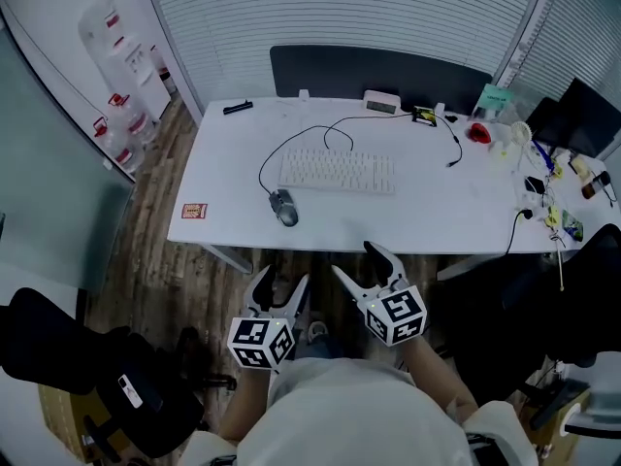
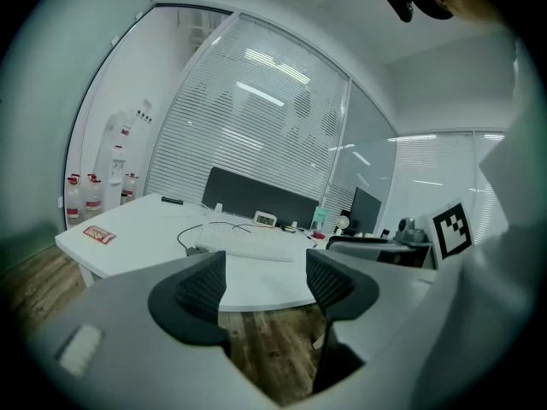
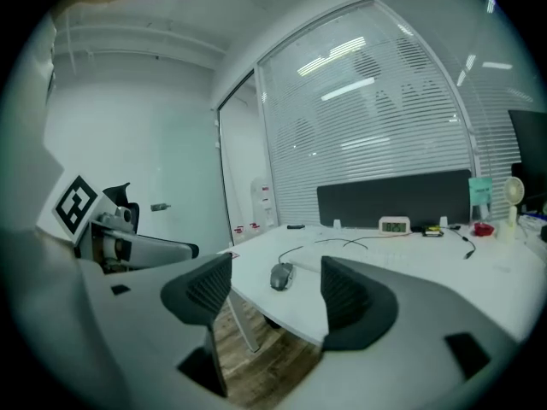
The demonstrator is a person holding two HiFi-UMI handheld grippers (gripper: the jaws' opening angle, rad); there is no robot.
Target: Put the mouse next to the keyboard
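Mouse (image 1: 283, 207) sits on the white bench (image 1: 223, 178), near its front edge and just beside the near left corner of the keyboard (image 1: 338, 171). Its cord (image 1: 267, 163) loops round behind the keyboard.

You hold both tools off the bench, over the wood floor (image 1: 146, 250) and close to your body. Your left tool (image 1: 282, 280) has its jaws apart and holds nothing. The mouse lies straight ahead of it, well apart. Your right tool (image 1: 353, 258) has its jaws apart too and holds nothing. In the right gripper view the mouse shows in the gap between the jaws, far off.

Big bottles (image 1: 126, 119) stand on the floor by the left wall. You cannot tell what is in them.
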